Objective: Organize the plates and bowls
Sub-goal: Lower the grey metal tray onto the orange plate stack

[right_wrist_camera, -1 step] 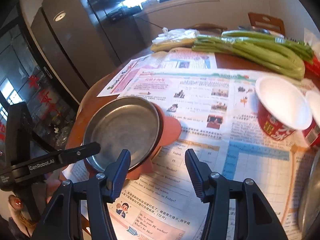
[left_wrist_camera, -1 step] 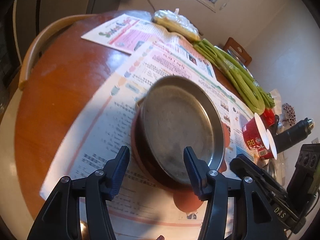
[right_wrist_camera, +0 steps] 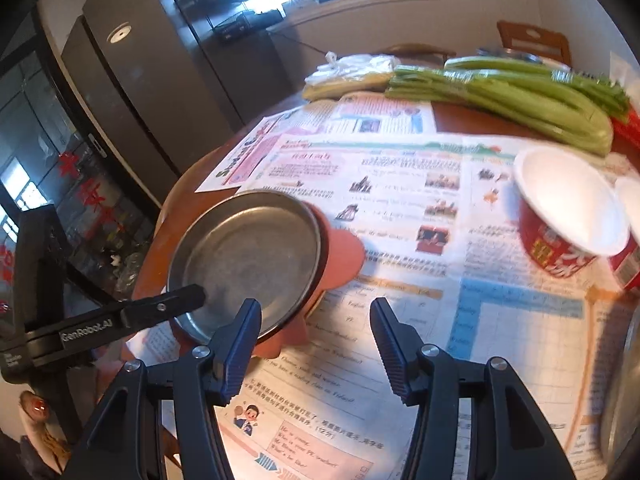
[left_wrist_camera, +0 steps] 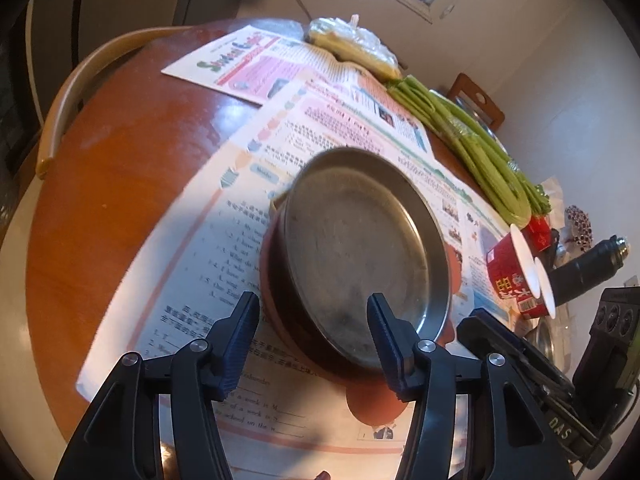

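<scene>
Up close in the left wrist view, the left gripper (left_wrist_camera: 314,338) is hovering at the near edge of the metal plate (left_wrist_camera: 360,248), and its jaws are opening; the plate's near rim is lying between the two blue fingers, but the pads are not pressing on it. The metal plate is sitting on an orange mat (left_wrist_camera: 366,398), which is lying on sheets of newspaper (left_wrist_camera: 192,280) spread over the round wooden table (left_wrist_camera: 108,168). Beyond the plate, a bundle of green stalks (left_wrist_camera: 476,148) is lying toward the far right, with a plastic-wrapped packet (left_wrist_camera: 352,46) past its far end. To the plate's right, a red paper bowl (left_wrist_camera: 510,264) is standing with a second one just beside it. The right gripper's (left_wrist_camera: 520,356) black arm is showing just right of the plate.

From the right wrist view, the right gripper (right_wrist_camera: 316,346) is hanging over the newspaper (right_wrist_camera: 400,248) just right of the metal plate (right_wrist_camera: 244,248), and its jaws are opening with nothing between them. The left gripper (right_wrist_camera: 176,304) is reaching in from the plate's left, one black finger overlapping the rim. The red paper bowl (right_wrist_camera: 568,208) is standing well right of the plate, and the green stalks (right_wrist_camera: 512,96) are lying beyond it.
</scene>
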